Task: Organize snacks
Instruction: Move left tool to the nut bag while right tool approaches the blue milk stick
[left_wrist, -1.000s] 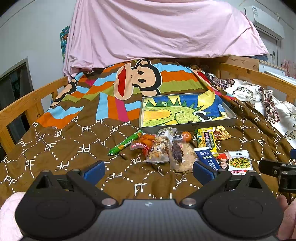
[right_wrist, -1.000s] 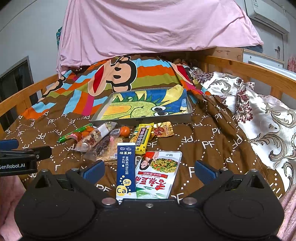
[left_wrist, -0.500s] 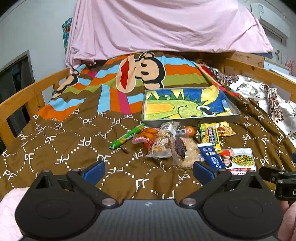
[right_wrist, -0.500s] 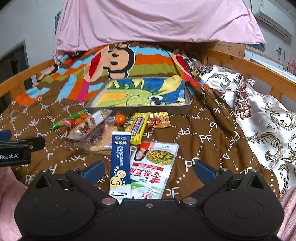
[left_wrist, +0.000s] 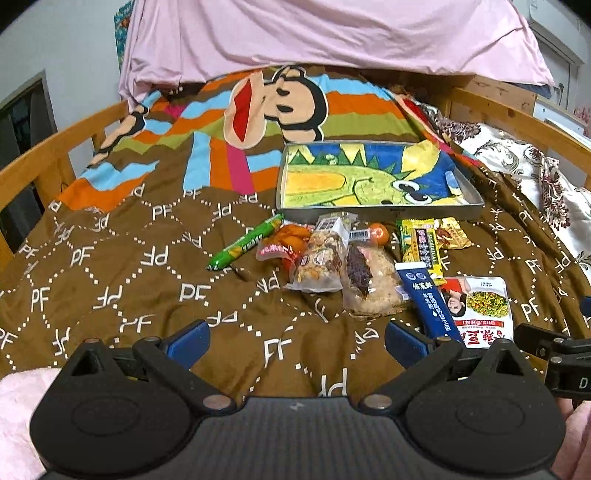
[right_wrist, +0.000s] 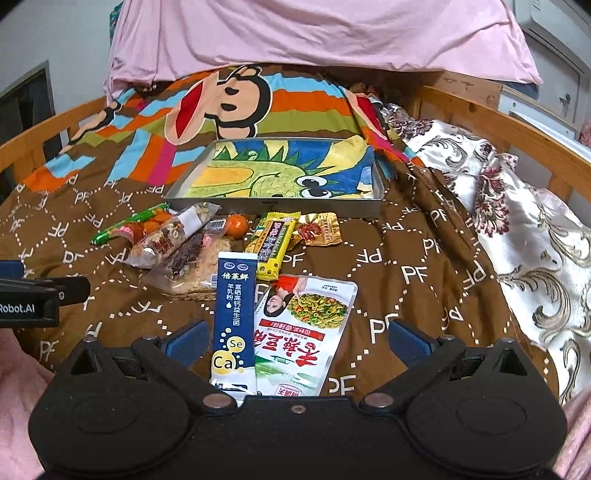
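Brown PF-patterned blanket (left_wrist: 155, 280) covers bed, cartoon monkey print (left_wrist: 273, 107) on striped far end. Pink sheet (left_wrist: 332, 33) hangs over bed's far edge. Wooden rails (left_wrist: 55, 147) line both sides. Floral quilt (right_wrist: 524, 221) bunched along right edge.

brown blanket (left_wrist: 147, 280), green stick (left_wrist: 243, 242)

One metal tray (right_wrist: 280, 208). One green sausage stick (left_wrist: 243, 246). One small orange (right_wrist: 236, 225). One blue milk-powder box (right_wrist: 233, 317). One yellow snack bar (right_wrist: 273, 245). One white noodle pouch (right_wrist: 306, 332). One gold packet (right_wrist: 320, 229). Three clear snack bags (left_wrist: 325, 262).
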